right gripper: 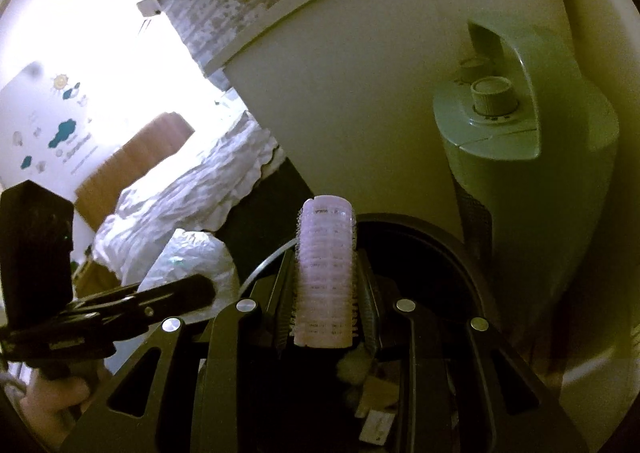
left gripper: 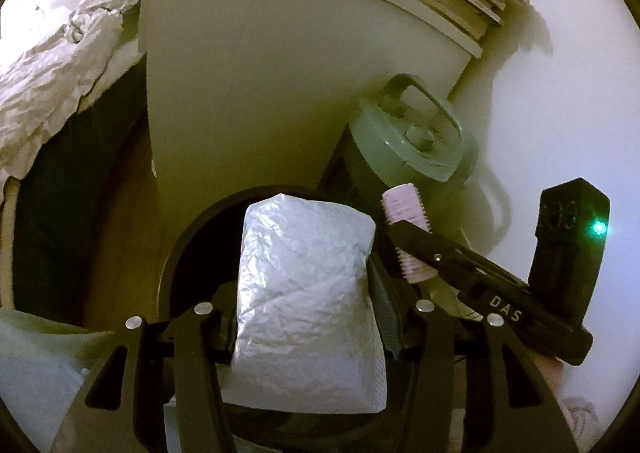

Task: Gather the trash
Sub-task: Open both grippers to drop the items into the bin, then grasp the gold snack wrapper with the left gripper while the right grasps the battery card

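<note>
Left gripper (left gripper: 308, 317) half open, silver crumpled pouch (left gripper: 308, 293) between jaws at lower centre, long axis upright, apparently held. Dark round bin (left gripper: 192, 241) opening directly beneath and behind pouch. Right gripper (right gripper: 326, 289) clamped narrow on pink hair roller (right gripper: 326, 273), upright, over bin rim (right gripper: 440, 237). Left appears deeper over opening. Count: one pouch, one roller, one bin, two grippers.

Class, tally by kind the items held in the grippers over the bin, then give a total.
Silver foil packet: 1
Pink hair roller: 1
Total: 2
</note>
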`<control>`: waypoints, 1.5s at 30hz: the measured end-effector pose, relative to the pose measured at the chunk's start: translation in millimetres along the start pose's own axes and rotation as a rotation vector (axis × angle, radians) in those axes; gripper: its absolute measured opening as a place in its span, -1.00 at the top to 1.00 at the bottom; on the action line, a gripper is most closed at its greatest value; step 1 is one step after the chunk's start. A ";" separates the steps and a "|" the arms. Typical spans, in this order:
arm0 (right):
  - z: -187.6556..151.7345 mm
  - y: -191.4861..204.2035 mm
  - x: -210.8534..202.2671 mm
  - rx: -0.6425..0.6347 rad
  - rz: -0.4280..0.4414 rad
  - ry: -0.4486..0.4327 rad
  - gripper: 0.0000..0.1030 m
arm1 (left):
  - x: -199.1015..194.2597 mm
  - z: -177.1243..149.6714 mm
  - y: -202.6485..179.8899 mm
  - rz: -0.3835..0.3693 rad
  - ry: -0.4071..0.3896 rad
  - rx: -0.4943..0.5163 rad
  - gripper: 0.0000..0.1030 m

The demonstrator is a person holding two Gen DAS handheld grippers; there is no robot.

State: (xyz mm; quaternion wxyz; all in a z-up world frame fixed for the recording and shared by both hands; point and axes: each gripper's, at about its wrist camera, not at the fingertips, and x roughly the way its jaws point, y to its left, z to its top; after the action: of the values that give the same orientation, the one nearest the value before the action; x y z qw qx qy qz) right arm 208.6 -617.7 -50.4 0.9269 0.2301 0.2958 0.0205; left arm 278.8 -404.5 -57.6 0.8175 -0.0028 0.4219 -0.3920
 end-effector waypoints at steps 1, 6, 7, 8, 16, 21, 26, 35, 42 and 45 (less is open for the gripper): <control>-0.1 0.1 -0.3 0.002 -0.004 -0.002 0.40 | -0.6 0.1 0.9 0.001 0.001 -0.001 -0.09; -1.8 -2.1 -13.8 0.030 -0.006 -0.058 -0.40 | -12.5 2.8 -2.7 0.015 -0.040 0.029 -0.80; -0.3 -0.2 -14.1 0.032 -0.004 -0.064 -0.40 | -15.2 3.3 -3.2 0.013 -0.047 0.035 -0.80; -0.1 -0.5 -15.0 0.034 -0.002 -0.068 -0.40 | -17.3 4.4 -3.8 0.009 -0.044 0.038 -0.80; -2.4 -1.2 -14.3 0.041 -0.019 -0.070 -0.50 | -56.4 -1.0 3.6 0.021 -0.052 0.051 -0.80; -11.4 10.8 -17.8 -0.006 -0.017 -0.051 -0.52 | -105.3 -24.9 25.9 0.027 -0.070 0.001 -0.80; -34.1 44.6 -43.8 -0.098 0.074 -0.023 -0.52 | -164.5 -75.9 62.5 0.074 -0.054 -0.035 -0.80; -120.3 190.2 -60.0 -0.499 0.245 0.286 -0.65 | -198.5 -158.9 97.2 0.235 0.053 0.020 -0.80; -152.8 246.2 -18.2 -0.649 0.121 0.482 -0.66 | -181.8 -174.8 97.4 0.307 0.090 0.096 -0.20; -153.6 256.6 -8.2 -0.664 0.065 0.492 -0.61 | -176.2 -178.3 100.0 0.322 0.083 0.101 -0.01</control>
State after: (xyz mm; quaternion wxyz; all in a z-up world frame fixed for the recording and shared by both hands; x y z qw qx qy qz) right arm 141.3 -326.3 -43.9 0.8514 -0.0842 0.4782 0.1983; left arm 159.9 -163.7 -84.9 0.8507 0.1221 0.4302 -0.2763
